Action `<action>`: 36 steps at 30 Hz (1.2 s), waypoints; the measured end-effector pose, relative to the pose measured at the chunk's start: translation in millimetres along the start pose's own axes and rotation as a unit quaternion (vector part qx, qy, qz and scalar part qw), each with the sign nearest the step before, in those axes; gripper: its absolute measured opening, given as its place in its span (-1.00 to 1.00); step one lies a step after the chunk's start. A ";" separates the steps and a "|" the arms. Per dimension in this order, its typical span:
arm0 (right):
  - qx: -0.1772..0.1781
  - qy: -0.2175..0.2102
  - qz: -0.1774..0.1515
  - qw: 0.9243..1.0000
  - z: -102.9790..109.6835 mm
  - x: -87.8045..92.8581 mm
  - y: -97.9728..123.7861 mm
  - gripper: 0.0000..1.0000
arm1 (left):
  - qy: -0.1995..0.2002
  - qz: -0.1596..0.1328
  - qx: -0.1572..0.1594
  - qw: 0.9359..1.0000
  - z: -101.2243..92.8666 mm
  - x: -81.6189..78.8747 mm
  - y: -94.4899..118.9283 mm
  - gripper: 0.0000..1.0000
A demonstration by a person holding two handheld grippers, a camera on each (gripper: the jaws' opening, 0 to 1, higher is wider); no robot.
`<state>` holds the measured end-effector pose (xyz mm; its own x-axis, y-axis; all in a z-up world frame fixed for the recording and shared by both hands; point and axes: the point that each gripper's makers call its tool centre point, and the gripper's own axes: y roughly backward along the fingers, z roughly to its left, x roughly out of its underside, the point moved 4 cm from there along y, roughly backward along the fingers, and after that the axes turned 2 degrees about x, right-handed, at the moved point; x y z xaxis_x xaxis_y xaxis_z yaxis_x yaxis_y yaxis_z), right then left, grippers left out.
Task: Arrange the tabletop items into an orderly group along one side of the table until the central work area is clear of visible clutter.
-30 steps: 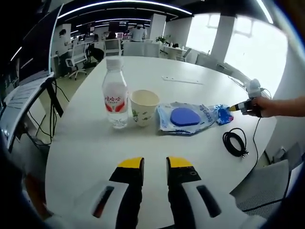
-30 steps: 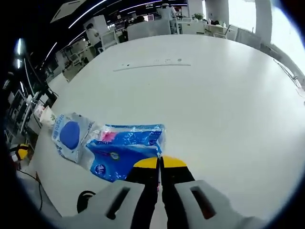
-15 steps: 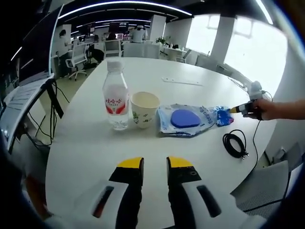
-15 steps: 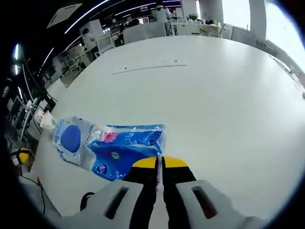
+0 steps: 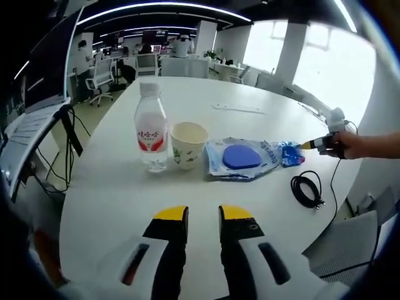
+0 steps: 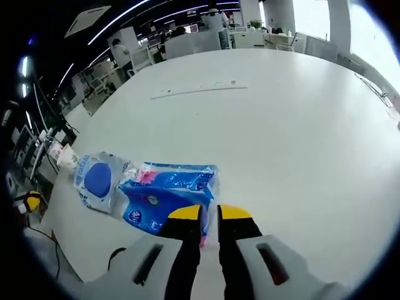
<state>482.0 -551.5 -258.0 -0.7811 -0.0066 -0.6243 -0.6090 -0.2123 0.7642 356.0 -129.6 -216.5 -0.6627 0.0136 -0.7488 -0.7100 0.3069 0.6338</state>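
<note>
The right gripper (image 6: pixel 209 212) sits at the near edge of the blue pack (image 6: pixel 164 197), its yellow-tipped jaws a narrow gap apart with the pack's pink-edged corner at that gap; I cannot tell whether they grip the film or have just let it lie. The left gripper (image 5: pixel 203 214) hovers over bare table (image 5: pixel 112 200) with its jaws narrowly parted and nothing between them, probably waiting its turn. The items stand in a row near one side: a bottle (image 5: pixel 150 128), a cup (image 5: pixel 189 144) just beside it, a pouch (image 5: pixel 240 158) next, then the blue pack (image 5: pixel 289 152) touching the pouch's far end, where a hand (image 5: pixel 356 144) holds the right gripper. That line-up suggests the grouping is well along, and the pack is being set against the pouch to close the row. A cable (image 5: pixel 307 187) lies coiled apart from the row, nearer the table edge, and looks like the remaining stray. The bottle is clear ribbed plastic with a white cap and red label; the cup is pale paper with a small green print, open and upright. The pouch is crinkly translucent film around a flat blue rounded disc (image 6: pixel 97 179); the pack is glossy, soft and wrinkled, likely to slide rather than roll. The table is smooth and white.
</note>
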 end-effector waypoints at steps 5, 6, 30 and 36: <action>0.001 -0.002 -0.001 1.000 -3.8 2.1 1.3 -0.84 | 0.000 -0.001 0.000 1.000 -0.5 -0.7 0.5 -0.66; 0.001 -0.002 -0.001 1.000 -4.5 2.7 1.7 -0.83 | -0.001 -0.001 0.000 1.000 -0.6 -0.8 0.6 -0.66; -0.003 -0.002 -0.003 1.000 -13.5 18.4 5.4 -0.78 | -0.010 -0.012 0.010 1.000 -8.4 -9.6 1.5 -0.62; -0.006 -0.010 -0.010 1.000 -13.2 29.7 13.7 -0.75 | -0.012 -0.014 0.013 1.000 -11.1 -9.7 1.9 -0.61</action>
<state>452.2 -567.6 -268.2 -0.7710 0.0182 -0.6365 -0.6237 -0.2230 0.7491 358.4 -139.6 -205.9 -0.6357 0.0279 -0.7714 -0.7220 0.3320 0.6070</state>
